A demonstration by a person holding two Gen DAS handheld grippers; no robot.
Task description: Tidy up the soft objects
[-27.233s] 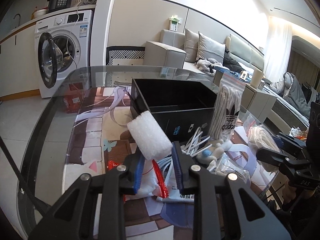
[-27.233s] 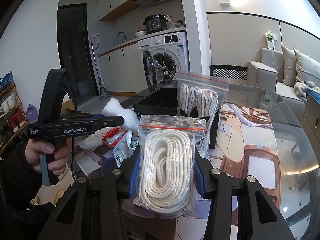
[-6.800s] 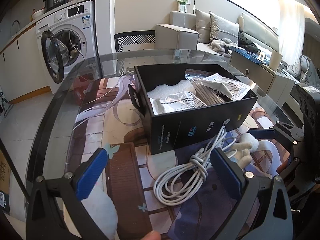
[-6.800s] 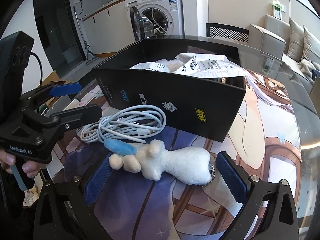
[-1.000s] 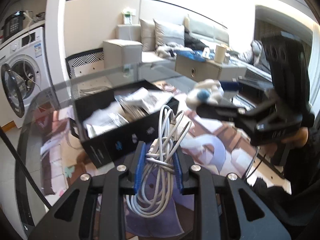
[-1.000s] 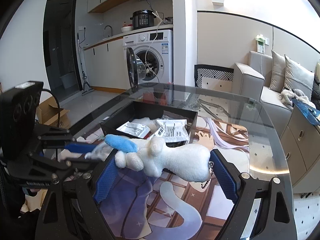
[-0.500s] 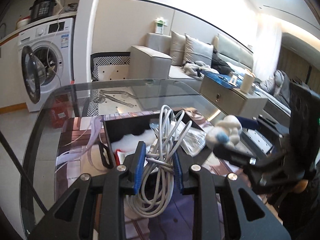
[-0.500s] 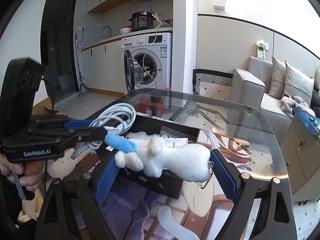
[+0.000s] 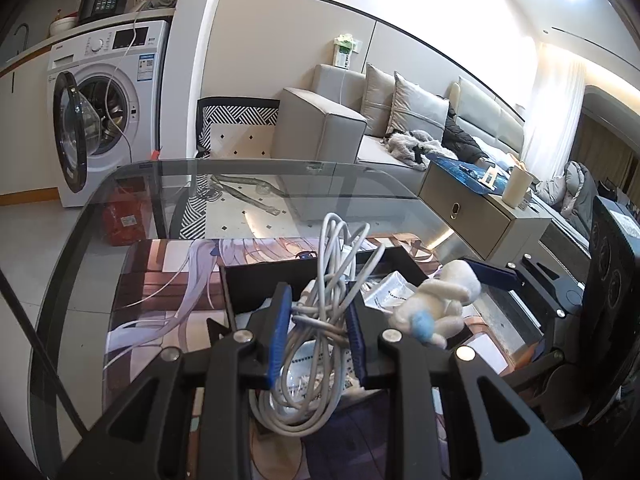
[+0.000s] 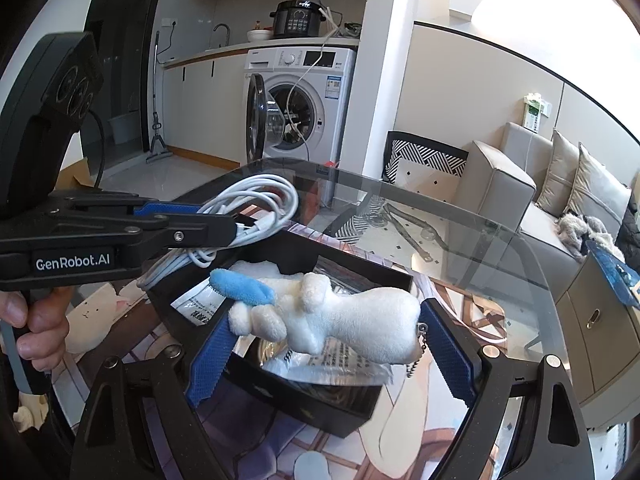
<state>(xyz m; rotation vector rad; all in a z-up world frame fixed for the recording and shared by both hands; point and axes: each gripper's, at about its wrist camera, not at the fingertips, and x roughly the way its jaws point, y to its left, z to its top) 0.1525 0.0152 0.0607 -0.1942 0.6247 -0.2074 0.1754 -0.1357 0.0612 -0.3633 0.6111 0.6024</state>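
My left gripper is shut on a coiled white cable and holds it above the black box. The cable also shows in the right wrist view, over the box's near left corner. My right gripper is shut on a white plush toy with a blue ear, held lengthwise over the open black box. The toy also shows in the left wrist view. Inside the box lie plastic bags and white foam.
The box stands on a printed mat on a round glass table. A washing machine with its door open, a patterned chair and a grey sofa stand beyond the table.
Both grippers have moved closer over the box. The cable and the plush toy now hang above its opening. Both grips stay unchanged.
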